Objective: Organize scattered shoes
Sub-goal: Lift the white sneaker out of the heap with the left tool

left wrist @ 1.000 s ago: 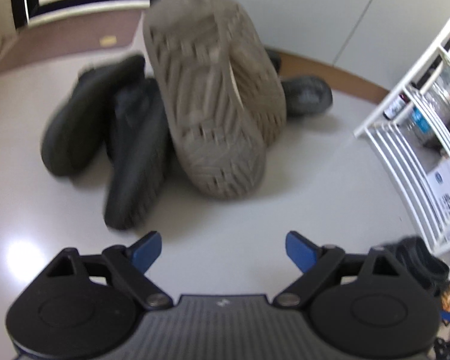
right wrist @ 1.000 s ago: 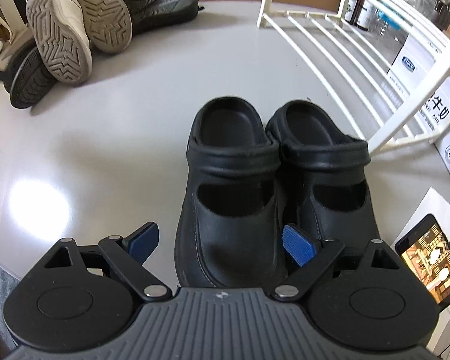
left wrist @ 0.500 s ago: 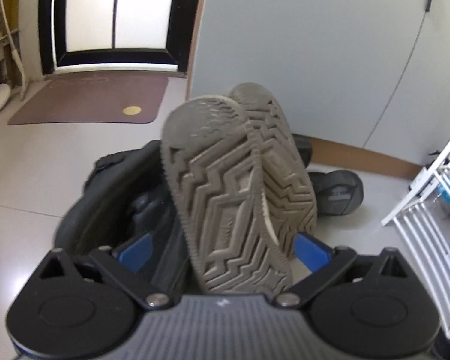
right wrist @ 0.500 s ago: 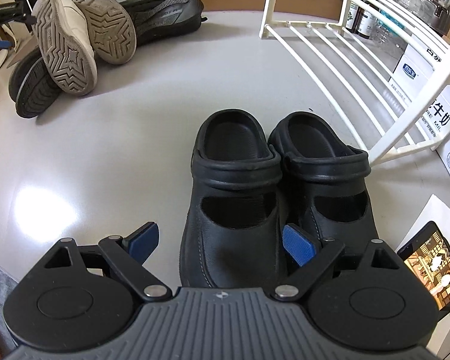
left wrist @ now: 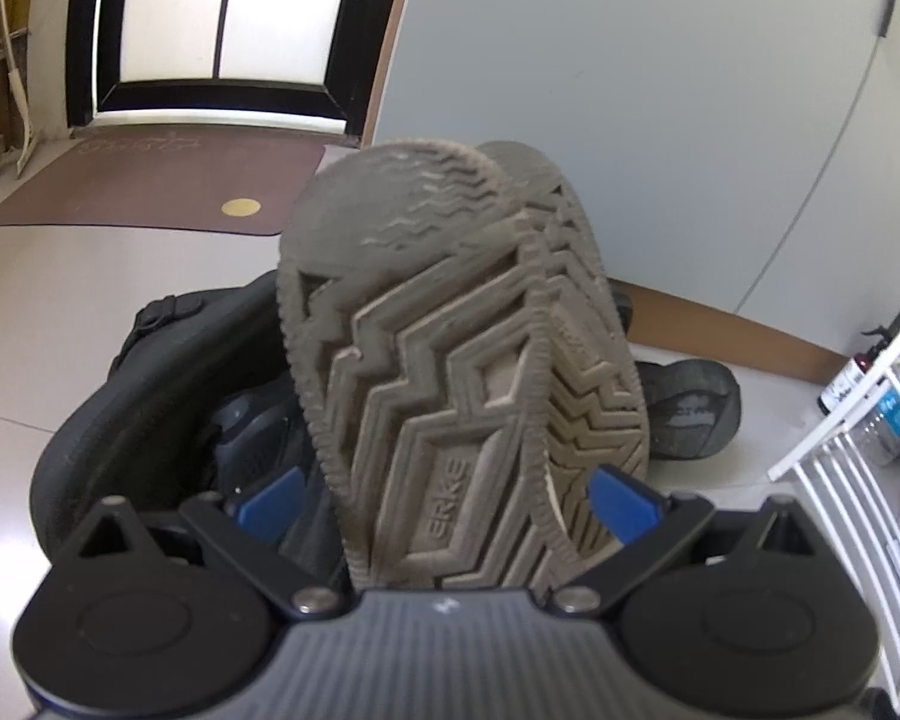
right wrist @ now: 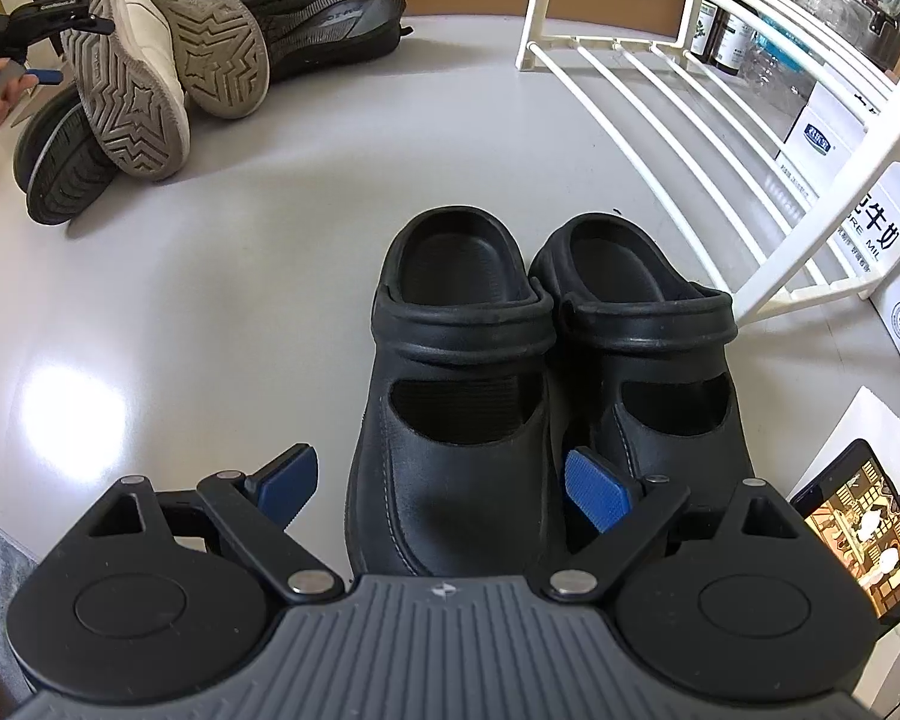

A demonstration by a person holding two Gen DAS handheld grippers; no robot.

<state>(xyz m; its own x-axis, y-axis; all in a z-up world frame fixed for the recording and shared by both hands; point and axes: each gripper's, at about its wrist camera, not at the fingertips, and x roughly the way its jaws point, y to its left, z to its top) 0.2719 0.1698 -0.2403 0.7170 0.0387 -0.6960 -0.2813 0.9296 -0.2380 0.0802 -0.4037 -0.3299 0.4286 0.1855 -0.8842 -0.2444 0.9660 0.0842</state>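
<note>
- Between the left gripper's [left wrist: 444, 495] spread blue pads stands the heel of a grey-soled white sneaker [left wrist: 426, 360], sole facing it; neither pad presses it.
- Behind it leans its twin sneaker [left wrist: 588, 360], over dark shoes [left wrist: 150, 396].
- Below the right gripper [right wrist: 444, 483], jaws apart, sits the left black rubber clog [right wrist: 456, 396], the second clog [right wrist: 648, 360] just right of it.
</note>
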